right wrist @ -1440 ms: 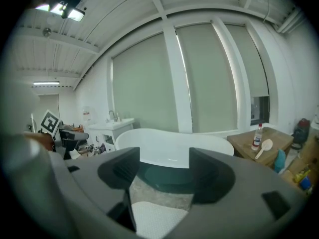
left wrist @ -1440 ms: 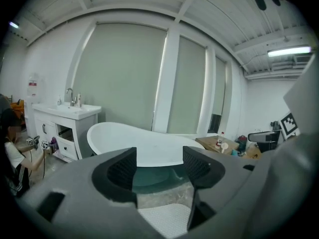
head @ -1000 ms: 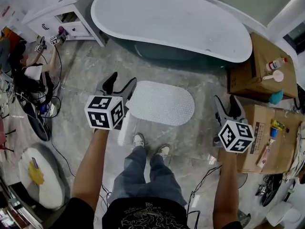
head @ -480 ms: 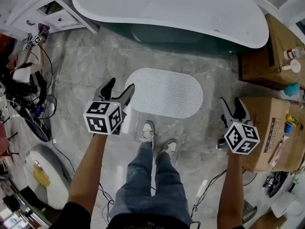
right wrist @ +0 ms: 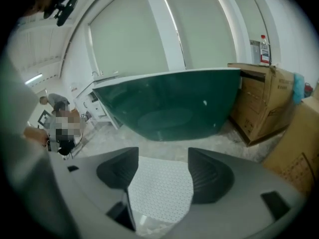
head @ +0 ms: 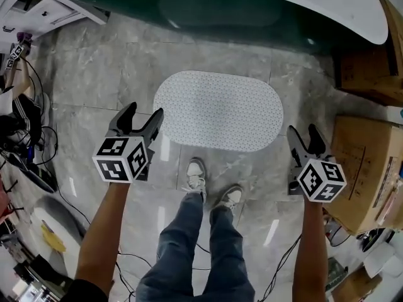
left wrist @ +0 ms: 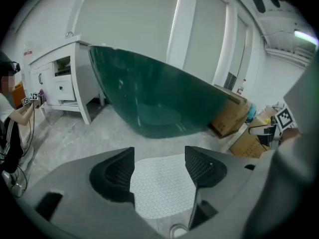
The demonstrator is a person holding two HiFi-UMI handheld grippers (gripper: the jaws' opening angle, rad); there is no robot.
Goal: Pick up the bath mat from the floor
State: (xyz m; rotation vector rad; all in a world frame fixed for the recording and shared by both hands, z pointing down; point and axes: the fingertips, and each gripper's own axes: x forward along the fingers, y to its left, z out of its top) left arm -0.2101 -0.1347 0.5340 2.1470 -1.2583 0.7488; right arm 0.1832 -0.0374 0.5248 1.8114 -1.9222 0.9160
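Note:
The bath mat (head: 217, 110) is a white, dotted oval lying flat on the grey marble floor, just beyond the person's shoes (head: 196, 172). My left gripper (head: 143, 112) hovers at the mat's left end, open and empty. My right gripper (head: 303, 132) hovers off the mat's right end, also open and empty. In the left gripper view the mat (left wrist: 162, 188) shows on the floor beyond the gap between the jaws of the left gripper (left wrist: 159, 163). The right gripper view frames the mat (right wrist: 159, 185) the same way past the right gripper (right wrist: 162, 166).
A dark green bathtub (head: 220, 5) with a white rim stands just beyond the mat. Cardboard boxes (head: 368, 168) line the right side. A white cabinet (head: 38, 5) sits at the far left, where a seated person and loose cables (head: 25, 150) occupy the floor.
Both grippers have dropped toward the floor and the head has bent lower, so the mat looks larger and nearer. The jaws have stayed open and empty.

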